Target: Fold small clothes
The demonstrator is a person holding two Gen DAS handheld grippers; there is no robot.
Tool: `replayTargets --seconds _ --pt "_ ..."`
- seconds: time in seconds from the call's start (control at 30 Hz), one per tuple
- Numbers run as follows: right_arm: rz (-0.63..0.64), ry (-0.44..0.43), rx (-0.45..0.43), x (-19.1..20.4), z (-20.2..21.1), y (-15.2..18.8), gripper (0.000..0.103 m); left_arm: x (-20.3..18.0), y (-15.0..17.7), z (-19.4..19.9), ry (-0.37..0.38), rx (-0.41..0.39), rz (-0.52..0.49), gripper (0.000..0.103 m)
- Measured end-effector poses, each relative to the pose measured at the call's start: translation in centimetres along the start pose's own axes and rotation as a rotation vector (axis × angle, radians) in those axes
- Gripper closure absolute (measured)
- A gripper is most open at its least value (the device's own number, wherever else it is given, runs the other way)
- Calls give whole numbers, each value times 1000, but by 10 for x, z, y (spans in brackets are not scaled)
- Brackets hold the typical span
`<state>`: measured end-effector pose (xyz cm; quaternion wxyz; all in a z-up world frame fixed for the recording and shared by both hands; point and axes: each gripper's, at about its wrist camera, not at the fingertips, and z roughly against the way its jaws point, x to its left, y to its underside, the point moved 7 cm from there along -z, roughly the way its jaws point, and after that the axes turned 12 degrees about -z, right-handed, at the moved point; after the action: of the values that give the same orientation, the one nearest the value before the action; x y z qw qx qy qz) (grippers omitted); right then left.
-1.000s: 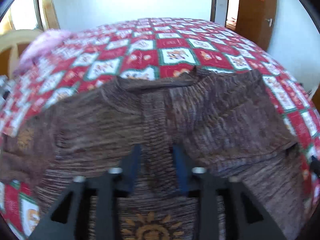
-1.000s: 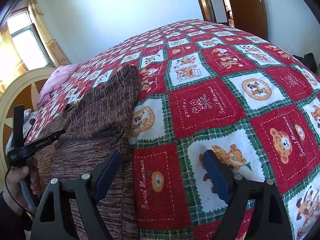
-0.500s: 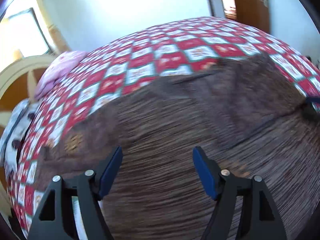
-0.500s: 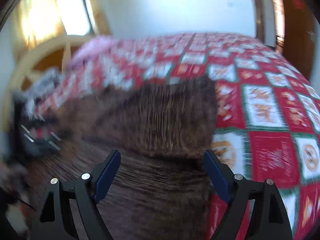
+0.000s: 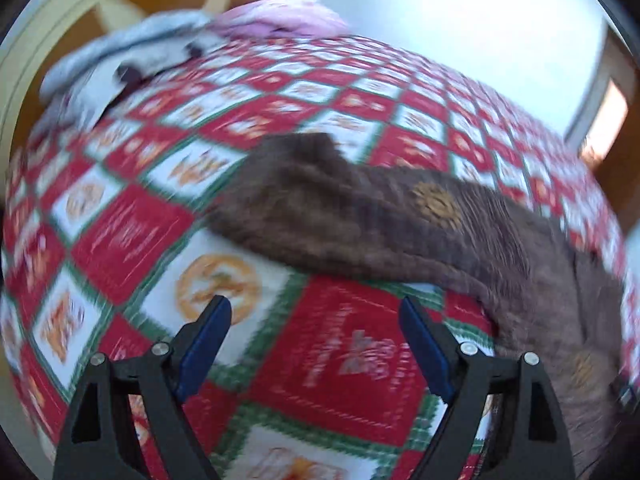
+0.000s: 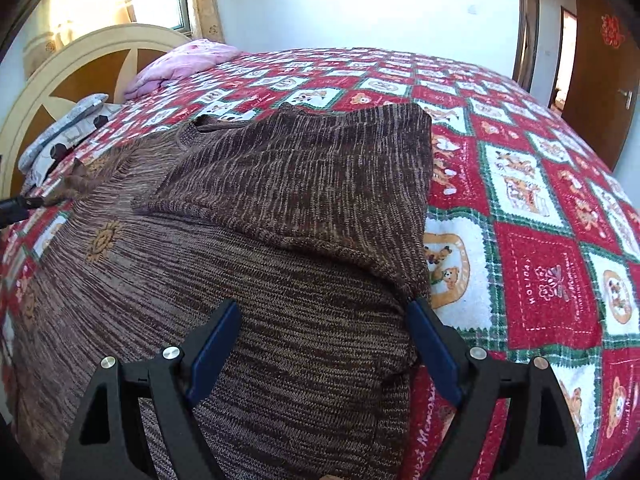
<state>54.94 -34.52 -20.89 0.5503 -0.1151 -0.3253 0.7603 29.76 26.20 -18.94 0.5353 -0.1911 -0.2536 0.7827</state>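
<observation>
Our left gripper (image 5: 314,338) has let go of the brown sweater (image 5: 400,220) and swung left over the quilt (image 5: 132,232) (jaws now wide); our right gripper (image 6: 324,344) has moved from quilt onto the sweater's folded sleeve (image 6: 304,184).

My sweater (image 6: 280,208) is brown marled knit with tan-orange sun motifs. Quilt (image 6: 540,240) under it is red and white squares with green plaid borders, orange bear prints. Pink bedding (image 6: 180,64) at upper left of the frame, cream and brown headboard (image 6: 80,64) beside it. My fingers (image 6: 212,344) have blue pads on black frames.
</observation>
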Motion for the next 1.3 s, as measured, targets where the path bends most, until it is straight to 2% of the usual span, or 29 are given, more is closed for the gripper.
replayTargets --seconds 0.1,0.23,0.3,0.4,0.6,0.8,0.83,0.87,0.93,0.97,1.0,1.07,1.17,1.3 --pt "-5 -3 0 -1 1 0 17 8 1 -1 93 -16 111 15" --pt "-2 3 -6 -1 2 2 17 3 -6 -6 254 -43 254 15" --pt "-3 4 -7 -1 3 2 17 -1 -9 -11 305 -52 302 16" --pt "-2 5 -7 0 3 2 17 0 -13 -26 299 -42 357 17" --pt "2 9 -8 0 3 2 17 16 -32 -44 312 -127 486 17" --pt "2 9 -8 0 3 1 16 19 -52 -60 238 -153 455 18" --pt "2 9 -8 0 3 1 16 18 -53 -60 219 -154 438 20" --pt "2 9 -8 0 3 1 16 18 -51 -59 201 -154 422 28" --pt "2 9 -8 0 3 2 16 21 -48 -58 169 -145 401 52" --pt "2 9 -8 0 3 2 16 24 -47 -58 181 -148 407 89" --pt "2 9 -8 0 3 2 16 27 -45 -59 239 -152 427 95" --pt "2 9 -8 0 3 2 16 33 -42 -58 243 -166 456 96" --pt "0 12 -14 0 4 1 16 31 -47 -44 211 -202 401 96" --pt "-40 33 -54 -8 12 -4 16 19 -65 -14 217 -283 341 97"
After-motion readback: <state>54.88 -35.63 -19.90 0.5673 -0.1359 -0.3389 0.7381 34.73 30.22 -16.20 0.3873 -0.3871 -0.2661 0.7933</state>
